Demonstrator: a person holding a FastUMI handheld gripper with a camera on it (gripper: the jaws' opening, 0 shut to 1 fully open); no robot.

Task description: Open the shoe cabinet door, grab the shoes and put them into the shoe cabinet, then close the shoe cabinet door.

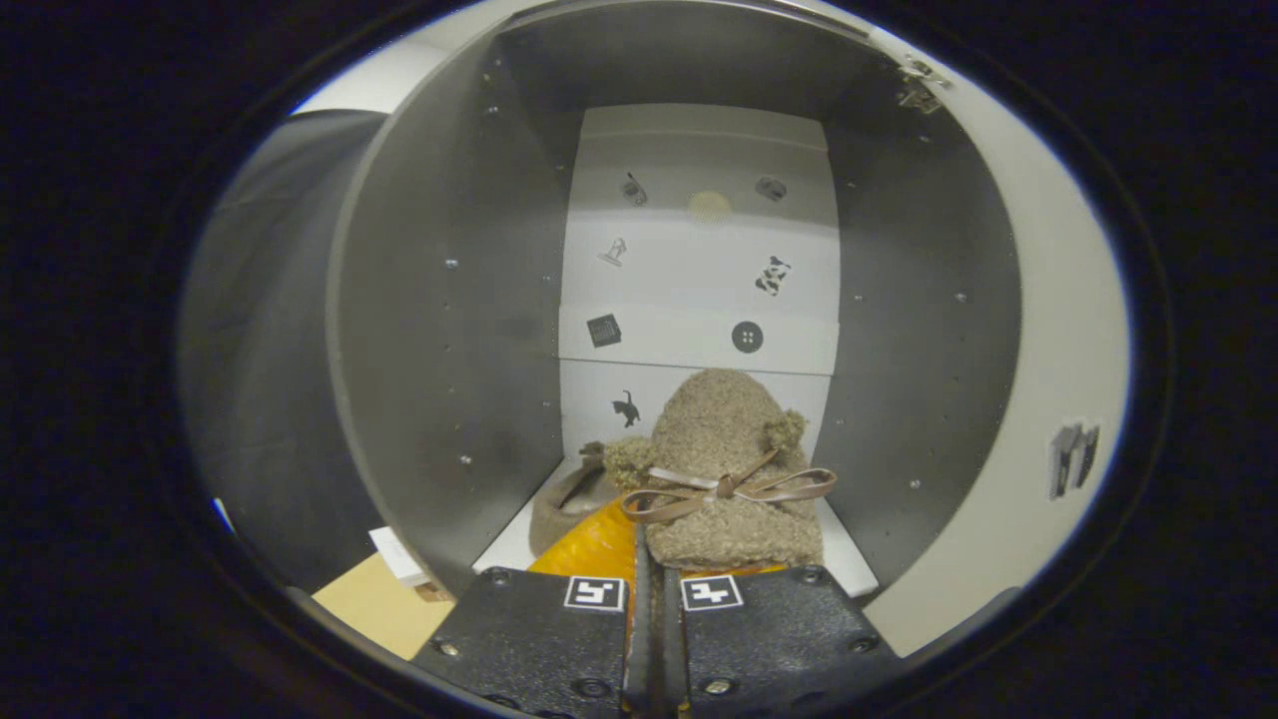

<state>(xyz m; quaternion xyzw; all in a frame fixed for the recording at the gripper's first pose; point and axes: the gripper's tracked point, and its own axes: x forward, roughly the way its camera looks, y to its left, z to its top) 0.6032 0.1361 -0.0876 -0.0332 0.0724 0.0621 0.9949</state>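
Inside the open cabinet [449, 330], the slipper [724, 469] is clamped by the tool [651, 584], toe pointing straight ahead toward the back.

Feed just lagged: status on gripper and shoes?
Gripper shut, apparently on the shoe, jaws nearly touching. Shoe inside open cabinet, on its white floor. Second shoe beside it. Nothing blocking.

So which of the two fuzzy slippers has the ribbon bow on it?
The tan fleecy slipper just ahead of the closed fingers carries the brown ribbon bow. The other tan slipper, behind to its left, shows only its opening.
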